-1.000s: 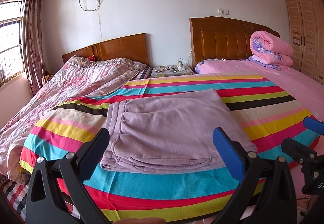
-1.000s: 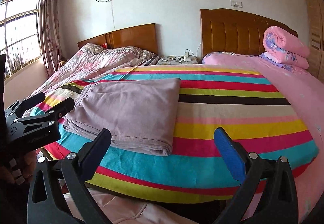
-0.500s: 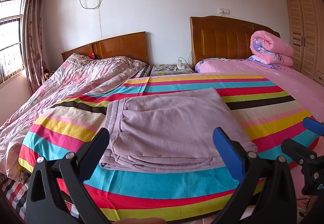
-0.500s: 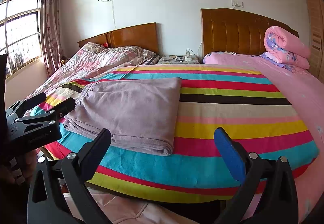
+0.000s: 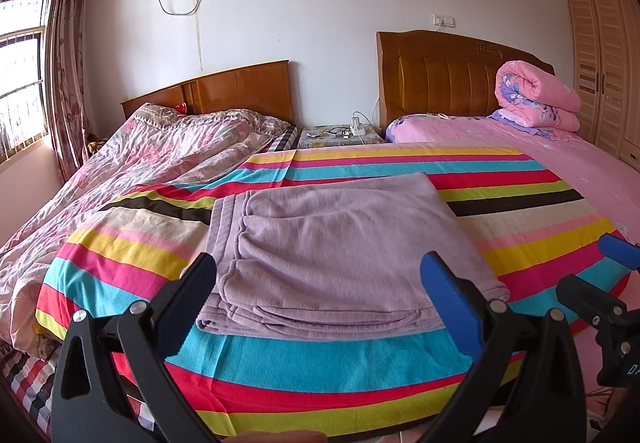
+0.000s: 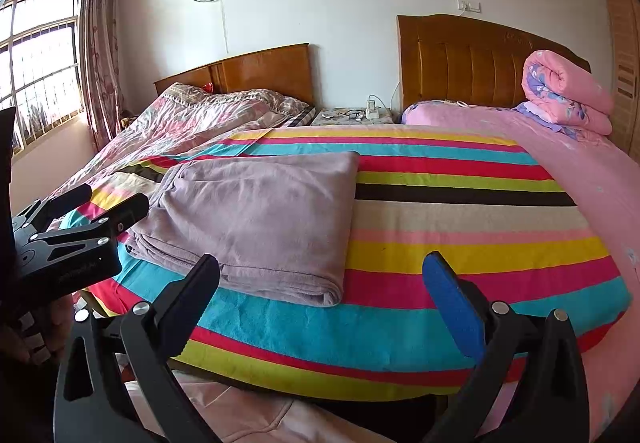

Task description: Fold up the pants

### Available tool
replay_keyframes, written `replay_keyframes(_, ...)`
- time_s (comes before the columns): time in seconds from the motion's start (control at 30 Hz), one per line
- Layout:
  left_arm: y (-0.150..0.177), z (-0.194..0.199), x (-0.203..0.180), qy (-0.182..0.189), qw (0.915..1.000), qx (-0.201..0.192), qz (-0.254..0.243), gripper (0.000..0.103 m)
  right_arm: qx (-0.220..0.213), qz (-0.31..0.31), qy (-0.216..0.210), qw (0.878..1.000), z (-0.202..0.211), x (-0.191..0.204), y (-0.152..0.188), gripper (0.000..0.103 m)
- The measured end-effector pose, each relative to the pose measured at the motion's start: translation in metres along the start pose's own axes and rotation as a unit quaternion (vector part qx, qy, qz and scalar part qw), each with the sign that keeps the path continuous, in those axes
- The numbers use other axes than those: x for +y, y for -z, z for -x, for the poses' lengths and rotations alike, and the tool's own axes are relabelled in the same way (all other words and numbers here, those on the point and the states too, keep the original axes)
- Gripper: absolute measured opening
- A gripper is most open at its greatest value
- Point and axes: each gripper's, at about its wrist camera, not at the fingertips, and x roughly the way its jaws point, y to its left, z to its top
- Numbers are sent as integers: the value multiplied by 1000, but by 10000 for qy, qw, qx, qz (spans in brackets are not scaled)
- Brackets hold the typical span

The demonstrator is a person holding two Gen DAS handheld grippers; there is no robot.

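Observation:
The lilac pants (image 5: pixel 340 251) lie folded in a flat rectangle on the striped blanket (image 5: pixel 320 367), near the bed's front edge. My left gripper (image 5: pixel 320 275) hangs open just short of their near edge, nothing between its fingers. In the right wrist view the same folded pants (image 6: pixel 264 215) sit left of centre. My right gripper (image 6: pixel 322 275) is open too, held back from the bed's front edge and to the right of the pants. Each gripper shows in the other's view: the right gripper (image 5: pixel 608 283) at the far right, the left gripper (image 6: pixel 92 207) at the left.
A rumpled pink floral quilt (image 5: pixel 132 179) covers the left bed. A rolled pink quilt (image 5: pixel 536 95) rests by the right headboard. A nightstand (image 5: pixel 340 133) with a power strip stands between the beds. A wardrobe (image 5: pixel 604 71) is at the right, a window (image 5: pixel 20 75) at the left.
Both views shift only slightly, as both grippers drift a little back from the bed. The pants lie as before and both grippers stay open.

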Motion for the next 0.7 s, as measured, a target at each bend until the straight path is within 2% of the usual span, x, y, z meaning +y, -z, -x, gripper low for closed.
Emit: replay_keyframes(0.7,0,0,1,5,10000,9,6,102,11,-6,-15,10000,-1,0,0,98)
